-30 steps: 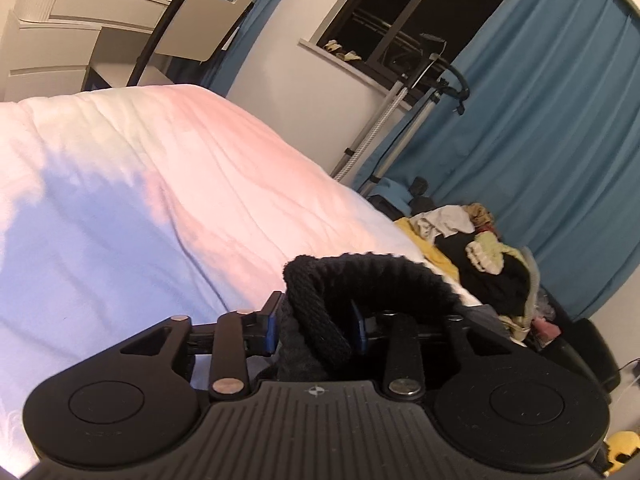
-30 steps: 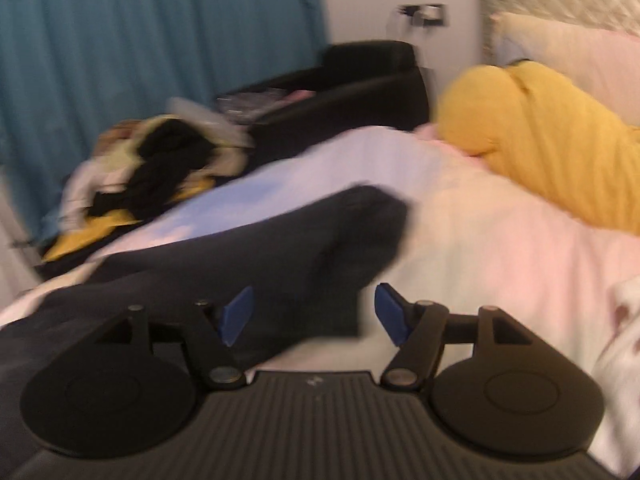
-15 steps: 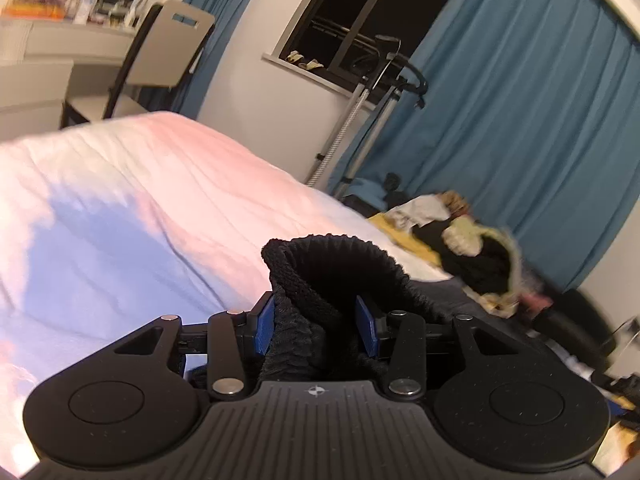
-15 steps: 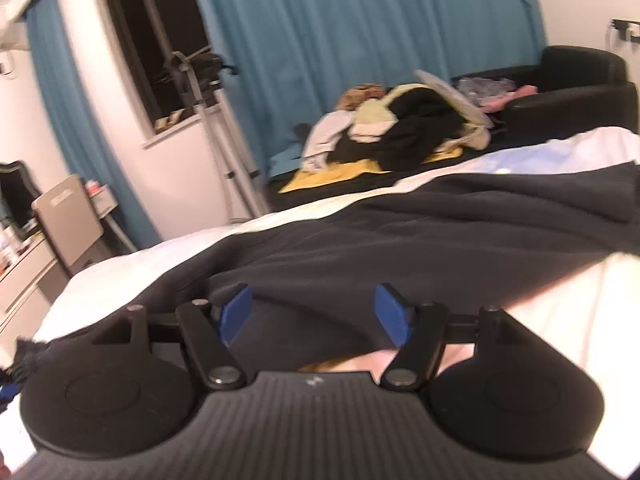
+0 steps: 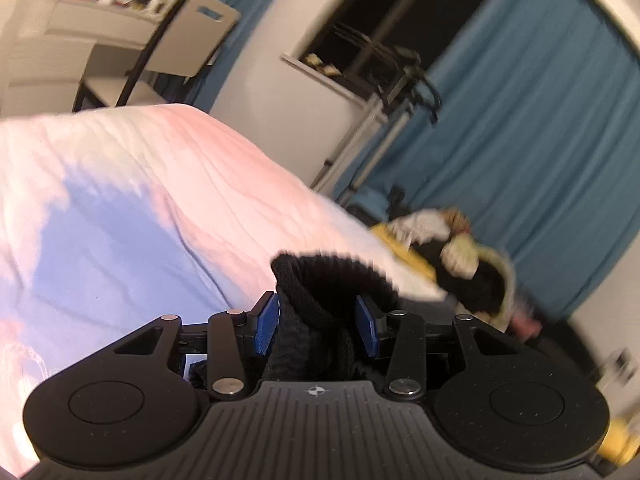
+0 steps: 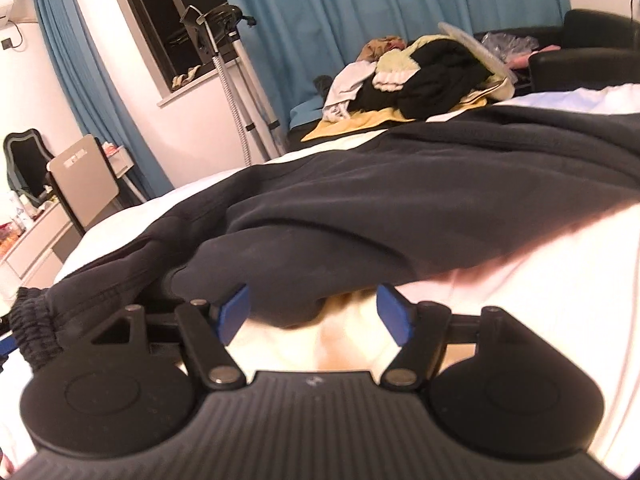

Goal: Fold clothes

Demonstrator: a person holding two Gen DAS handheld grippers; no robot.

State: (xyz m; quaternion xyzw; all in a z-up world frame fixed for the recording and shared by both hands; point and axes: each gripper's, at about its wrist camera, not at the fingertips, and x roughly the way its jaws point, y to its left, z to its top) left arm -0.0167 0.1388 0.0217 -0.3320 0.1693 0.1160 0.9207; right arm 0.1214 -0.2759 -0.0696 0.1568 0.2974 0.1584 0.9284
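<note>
Left tool (image 5: 316, 326) pinching black garment (image 5: 320, 292); right tool (image 6: 314, 314) spread, laundry pile (image 6: 420, 76) beyond.

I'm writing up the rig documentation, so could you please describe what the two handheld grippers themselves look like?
Both look identical. The left gripper and the right gripper each have a matte black ribbed body with a small crosshair mark at its middle, flanked by two round black discs. Black linkage arms with silver rivets carry the fingers, tipped with blue pads. No cables, hands or sleeves are visible.
</note>
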